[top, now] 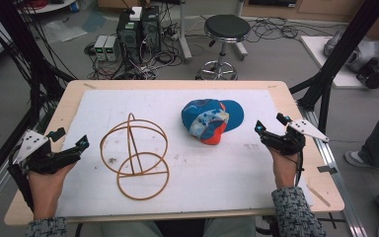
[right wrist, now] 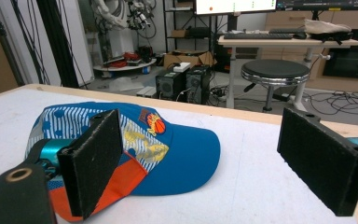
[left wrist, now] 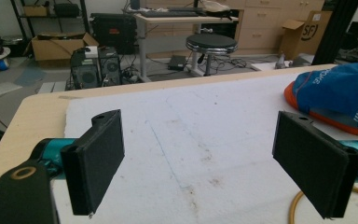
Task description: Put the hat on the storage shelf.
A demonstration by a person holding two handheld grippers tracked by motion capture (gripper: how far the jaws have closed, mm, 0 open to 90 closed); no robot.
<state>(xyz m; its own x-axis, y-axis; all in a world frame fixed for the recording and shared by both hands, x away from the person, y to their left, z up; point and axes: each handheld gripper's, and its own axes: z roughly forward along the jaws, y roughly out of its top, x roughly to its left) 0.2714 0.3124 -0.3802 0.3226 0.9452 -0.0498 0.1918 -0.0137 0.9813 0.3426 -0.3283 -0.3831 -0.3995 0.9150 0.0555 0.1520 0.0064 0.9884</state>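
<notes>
Blue-and-orange cap (top: pixel 211 120) lies on the white mat, beside wooden hoop stand (top: pixel 135 157)

1. Left tool (top: pixel 71 143) sits at the worktop's left edge, held in the left hand (top: pixel 44 185), jaws spread wide with nothing between them.
2. Right tool (top: pixel 269 129) sits at the right edge, held in the right hand (top: pixel 284 168), jaws likewise wide and empty.
3. Both forearms enter from below, tools angled inward.

White mat (top: pixel 217 168) bare between wire stand (top: pixel 135 155) and cap (top: pixel 211 120); passage open there, both flank it.
</notes>
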